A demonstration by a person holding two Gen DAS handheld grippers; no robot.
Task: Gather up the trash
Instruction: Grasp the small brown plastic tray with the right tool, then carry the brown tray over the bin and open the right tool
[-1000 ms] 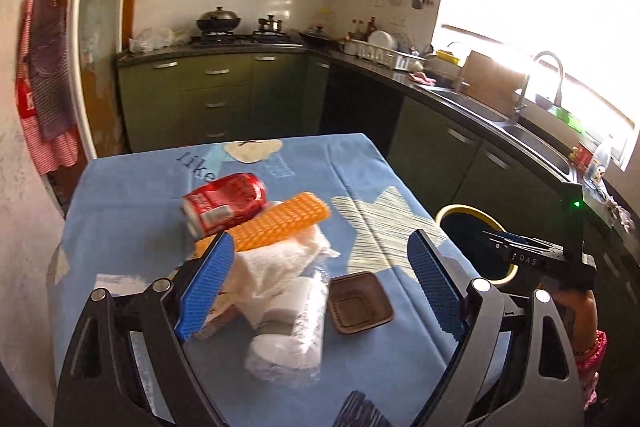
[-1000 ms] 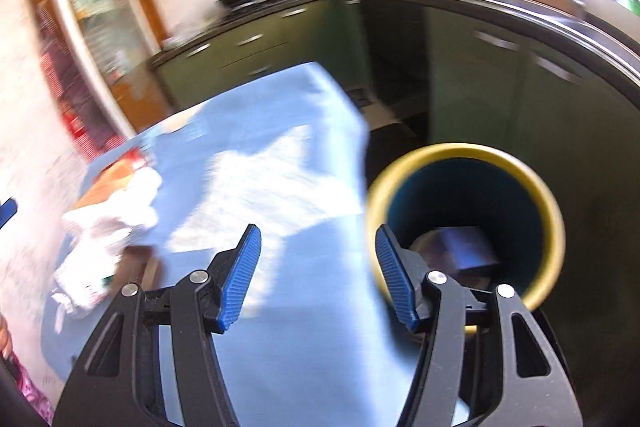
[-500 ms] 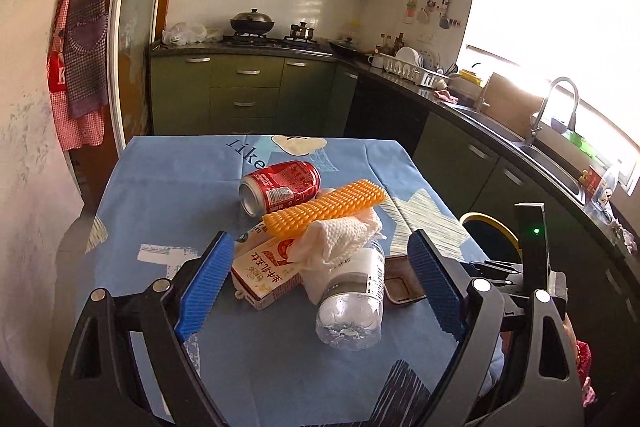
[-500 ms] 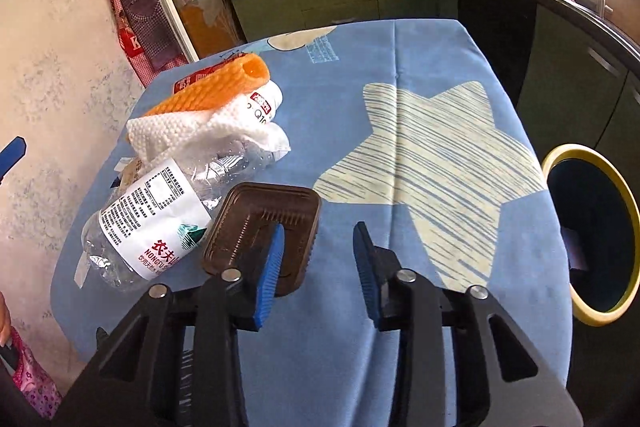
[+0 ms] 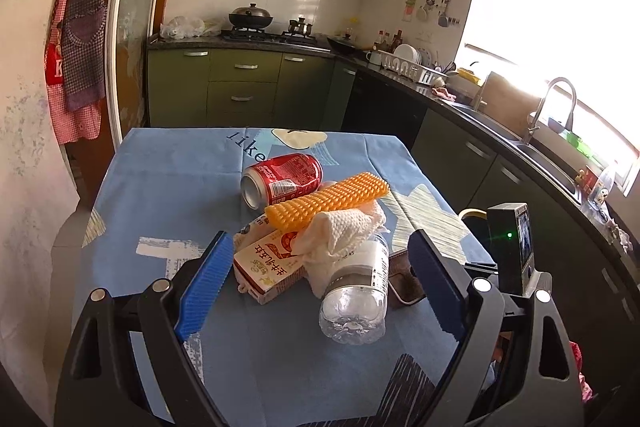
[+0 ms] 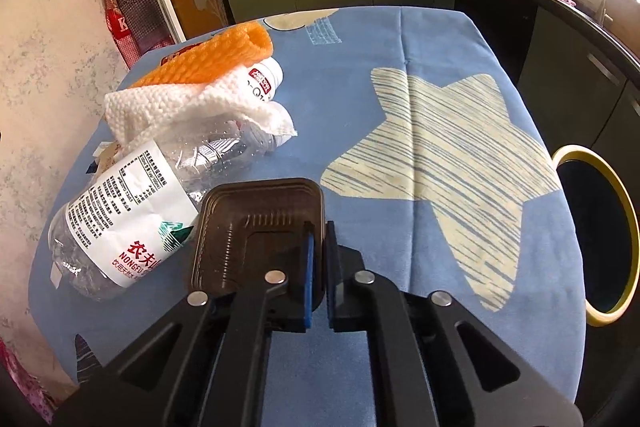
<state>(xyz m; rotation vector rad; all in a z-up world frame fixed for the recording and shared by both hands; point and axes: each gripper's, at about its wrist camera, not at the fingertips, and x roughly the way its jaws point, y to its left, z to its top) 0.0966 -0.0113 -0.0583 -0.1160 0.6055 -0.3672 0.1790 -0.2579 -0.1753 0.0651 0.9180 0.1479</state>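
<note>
Step in hand: pickup of the brown plastic tray (image 6: 256, 227), which lies on the near part of the table (image 6: 400, 75) beside the clear bottle (image 6: 132, 219). The right gripper (image 6: 318, 275) has its jaws closed on the tray's right rim. The left gripper (image 5: 320, 291) hangs over the trash pile with jaws wide apart, holding nothing. Next move, as judged: lift the tray clear, carry it right to the yellow-rimmed bin (image 6: 600, 239) off the table edge, then release.

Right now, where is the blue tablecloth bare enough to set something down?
Bare: the cream star print between the brown plastic tray and the yellow-rimmed bin, plus the far edge. Crowded: clear bottle, white towel, orange foam sleeve.
</note>
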